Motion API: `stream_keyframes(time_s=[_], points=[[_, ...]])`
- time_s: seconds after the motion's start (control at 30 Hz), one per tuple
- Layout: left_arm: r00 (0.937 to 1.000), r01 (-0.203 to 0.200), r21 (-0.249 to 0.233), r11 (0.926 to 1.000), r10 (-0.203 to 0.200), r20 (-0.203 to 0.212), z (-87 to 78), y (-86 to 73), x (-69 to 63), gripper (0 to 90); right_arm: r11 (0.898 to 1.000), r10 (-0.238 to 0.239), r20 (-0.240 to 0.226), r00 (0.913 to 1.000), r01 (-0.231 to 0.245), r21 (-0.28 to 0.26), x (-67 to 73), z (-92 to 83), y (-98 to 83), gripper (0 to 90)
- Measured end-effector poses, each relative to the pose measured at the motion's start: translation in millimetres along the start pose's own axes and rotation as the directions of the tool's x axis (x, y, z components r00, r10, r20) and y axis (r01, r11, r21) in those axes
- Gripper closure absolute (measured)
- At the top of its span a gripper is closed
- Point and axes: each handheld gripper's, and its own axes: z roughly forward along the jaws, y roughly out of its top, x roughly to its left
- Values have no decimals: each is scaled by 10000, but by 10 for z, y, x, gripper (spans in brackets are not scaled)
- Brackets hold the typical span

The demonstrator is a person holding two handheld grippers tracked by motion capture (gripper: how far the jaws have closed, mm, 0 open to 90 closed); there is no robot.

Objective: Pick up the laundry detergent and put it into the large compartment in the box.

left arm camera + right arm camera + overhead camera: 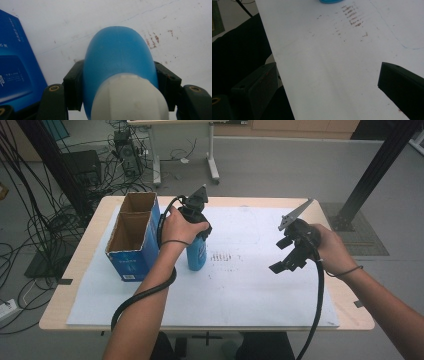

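A blue bottle (196, 254) with a white cap stands upright on the white sheet (250, 290), just right of a blue cardboard box (131, 244). My left gripper (196, 222) comes down over its top and is shut on it. In the left gripper view the black jaws press both sides of the blue bottle (117, 60) below its white cap (130, 100). My right gripper (286, 264) hangs open above the sheet to the right, nothing between its jaws. In the right gripper view the bottle's base (329, 1) shows at the top edge.
The blue box is open on top, with two compartments, near the table's left side; its blue side (15, 70) shows in the left gripper view. Brown smudges (222, 257) mark the sheet. Cables, a black post (375, 170) and another table stand beyond the far edge.
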Motion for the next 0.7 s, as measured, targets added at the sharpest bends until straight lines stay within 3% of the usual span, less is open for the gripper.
stream_keyframes(time_s=[0.7], points=[[10000,10,-112,9999,-10,10,2,-7,1,372,10000,-8,-32,10000,8,-46,1,9,4,29]])
